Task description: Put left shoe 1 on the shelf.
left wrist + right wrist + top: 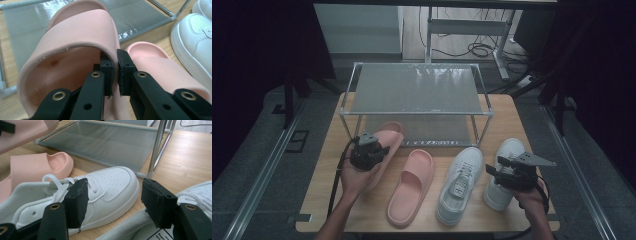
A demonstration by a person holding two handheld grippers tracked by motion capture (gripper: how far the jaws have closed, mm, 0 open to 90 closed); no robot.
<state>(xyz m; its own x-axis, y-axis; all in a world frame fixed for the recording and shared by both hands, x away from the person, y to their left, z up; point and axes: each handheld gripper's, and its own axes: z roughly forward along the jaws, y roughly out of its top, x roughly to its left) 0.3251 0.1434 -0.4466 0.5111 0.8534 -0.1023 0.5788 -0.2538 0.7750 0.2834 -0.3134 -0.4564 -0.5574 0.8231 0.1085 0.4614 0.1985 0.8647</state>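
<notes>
The left gripper (114, 75) pinches the strap of the pink slipper (387, 142), lifted just in front of the shoe rack (417, 114); keep it level and slide it toe-first onto the rack's low shelf, while the right gripper (120, 202) waits open

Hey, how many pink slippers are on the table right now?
2. One pink slipper is clamped in the left gripper, its toe toward the rack's lower shelf. The other slipper lies flat on the table, beside the white sneakers.
</notes>
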